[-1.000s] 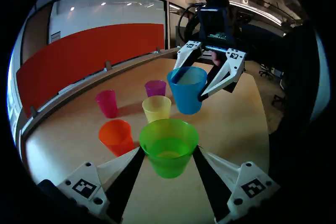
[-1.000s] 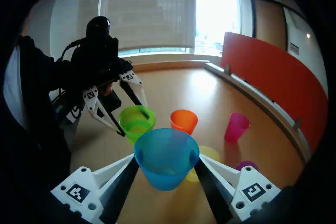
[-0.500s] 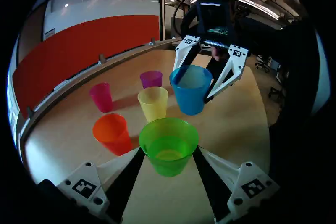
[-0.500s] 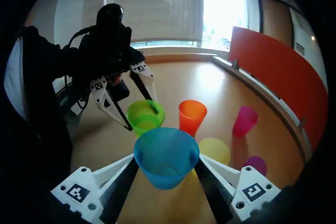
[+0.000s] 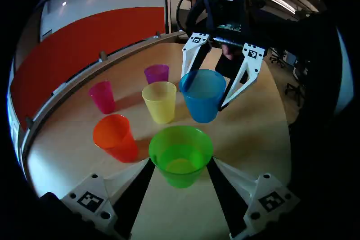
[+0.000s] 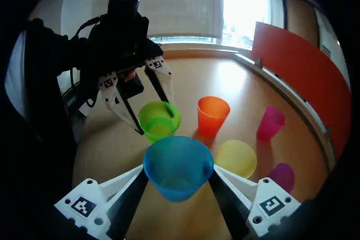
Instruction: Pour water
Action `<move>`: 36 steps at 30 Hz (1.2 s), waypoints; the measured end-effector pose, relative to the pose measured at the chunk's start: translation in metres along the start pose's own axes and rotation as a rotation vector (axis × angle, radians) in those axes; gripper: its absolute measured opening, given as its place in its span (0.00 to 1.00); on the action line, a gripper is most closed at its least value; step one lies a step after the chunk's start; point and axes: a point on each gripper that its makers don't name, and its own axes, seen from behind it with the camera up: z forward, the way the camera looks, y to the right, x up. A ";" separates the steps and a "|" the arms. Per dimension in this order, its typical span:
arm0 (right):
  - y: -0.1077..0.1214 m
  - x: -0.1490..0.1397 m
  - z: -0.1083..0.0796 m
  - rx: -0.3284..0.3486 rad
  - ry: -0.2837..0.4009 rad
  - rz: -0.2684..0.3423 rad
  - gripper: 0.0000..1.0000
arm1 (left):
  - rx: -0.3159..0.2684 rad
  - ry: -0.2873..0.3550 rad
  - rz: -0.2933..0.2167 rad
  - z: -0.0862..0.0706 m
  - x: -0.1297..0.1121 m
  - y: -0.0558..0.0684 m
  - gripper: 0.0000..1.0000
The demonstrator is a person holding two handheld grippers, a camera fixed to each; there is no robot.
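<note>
- Light wooden tabletop (image 5: 252, 127), rounded at its far end; long red wall panel (image 5: 90, 42) beyond one edge, bright window (image 6: 243, 6) beyond another.
- Left gripper view: left gripper (image 5: 181, 163) clenched on translucent green plastic cup (image 5: 181, 150), one white finger pressing each side; cup upright, mouth toward camera.
- Paler patch low inside green cup; water or bare bottom, cannot tell.
- Right gripper view: right gripper (image 6: 178, 174) grasping translucent blue plastic cup (image 6: 178, 163) the same way, one finger on each side; cup upright.
- Blue cup contents: cannot tell.
- Held cups facing each other across the table, near but apart; neither tilted toward the other.
- Four more cups standing upright on the table beside the held pair: yellow plastic cup (image 5: 159, 100), orange plastic cup (image 5: 114, 136), pink plastic cup (image 5: 102, 96), purple plastic cup (image 5: 156, 73).
- Yellow cup just beside blue cup, narrow gap between; orange cup near green cup; pink and purple cups nearer the red panel.
- Person in dark clothing (image 6: 49, 73) behind the left gripper, seen from the right gripper view.
</note>
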 end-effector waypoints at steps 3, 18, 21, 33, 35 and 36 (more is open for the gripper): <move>0.000 -0.002 0.003 0.001 -0.006 -0.011 0.90 | -0.002 -0.011 0.007 0.002 -0.001 -0.002 0.83; 0.000 -0.013 0.013 0.003 -0.024 -0.031 0.90 | -0.013 -0.043 0.034 0.010 -0.010 -0.003 0.83; 0.001 -0.014 0.014 0.000 -0.023 -0.033 0.90 | -0.017 -0.042 0.037 0.011 -0.010 -0.002 0.83; 0.002 -0.023 0.025 0.001 -0.036 -0.031 0.90 | -0.020 -0.037 0.013 0.010 -0.016 -0.003 0.83; 0.002 -0.025 0.026 0.000 -0.039 -0.031 0.90 | -0.021 -0.036 0.011 0.009 -0.016 -0.003 0.83; 0.002 -0.026 0.027 0.000 -0.040 -0.031 0.90 | -0.021 -0.035 0.010 0.009 -0.016 -0.003 0.83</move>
